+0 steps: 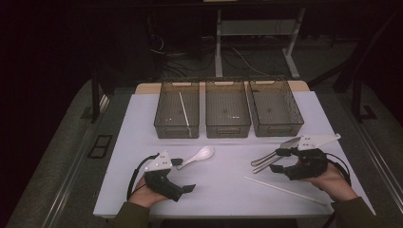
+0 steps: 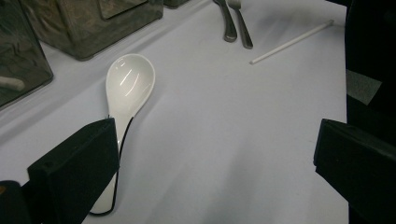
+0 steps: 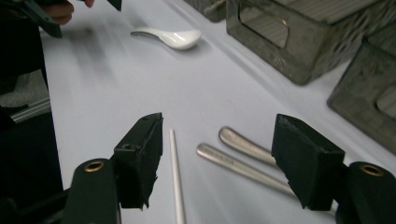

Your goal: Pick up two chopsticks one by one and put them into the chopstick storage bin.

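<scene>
A white ceramic spoon [image 1: 199, 154] lies on the white table in front of the left bin. My left gripper [image 1: 184, 175] rests just left of it, jaws wide and empty. In the left gripper view its left jaw covers part of the spoon [image 2: 128, 84] handle, pads apart from it. Two metal utensils [image 1: 268, 160] lie at the right. My right gripper [image 1: 277, 160] is open over their handles [image 3: 243, 156], which lie between the jaws along with the end of a white stick [image 3: 175, 172]. The pads press on nothing.
Three dark mesh bins [image 1: 228, 116] stand in a row at the back; the left bin [image 1: 177, 116] holds a white stick [image 1: 184, 110]. The loose white stick [image 1: 285, 190] runs toward the front right edge. Bare tabletop [image 1: 223, 175] lies between my hands.
</scene>
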Demonstrator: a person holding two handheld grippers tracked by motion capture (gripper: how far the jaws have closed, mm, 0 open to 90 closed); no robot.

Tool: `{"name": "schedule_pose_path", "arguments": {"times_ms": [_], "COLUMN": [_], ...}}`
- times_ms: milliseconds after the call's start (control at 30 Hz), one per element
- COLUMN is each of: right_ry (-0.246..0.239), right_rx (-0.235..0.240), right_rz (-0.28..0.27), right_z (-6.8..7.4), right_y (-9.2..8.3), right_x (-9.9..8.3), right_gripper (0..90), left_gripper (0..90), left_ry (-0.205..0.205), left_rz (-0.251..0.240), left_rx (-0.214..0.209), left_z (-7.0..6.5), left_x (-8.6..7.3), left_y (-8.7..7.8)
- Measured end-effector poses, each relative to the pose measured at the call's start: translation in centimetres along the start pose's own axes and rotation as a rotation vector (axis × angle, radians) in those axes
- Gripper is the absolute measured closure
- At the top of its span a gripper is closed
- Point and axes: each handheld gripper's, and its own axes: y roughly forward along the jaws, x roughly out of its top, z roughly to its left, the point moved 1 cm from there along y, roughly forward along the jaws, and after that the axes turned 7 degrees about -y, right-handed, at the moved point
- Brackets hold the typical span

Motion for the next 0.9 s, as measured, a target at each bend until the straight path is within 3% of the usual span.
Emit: {"name": "schedule_pose_path", "arguments": {"times_ms": [400,600,900], "right_ry": [-0.022,-0.027,-0.030], "right_rx": [0.003,0.032,0.068], "right_rz": [0.129,0.170,0.222], "right_z": [0.7,0.9,1.4], "right_y": [-1.3,-1.8,-2.4], "right_x": [-3.7,-5.0,-7.1], "right_gripper": [46.6,59.9,70.3], "left_gripper": [0.0,0.0,0.0], "left_ry": [0.005,0.003,0.005], "left_rz": [-0.002,0.004,-0.001], "left_rx": [0.008,0.006,0.010], "left_z": [-0.1,-0.1,-0.2], "left_x": [0.0,-0.1,-0.1], "left_y": [-0.3,-0.2,-0.3]}}
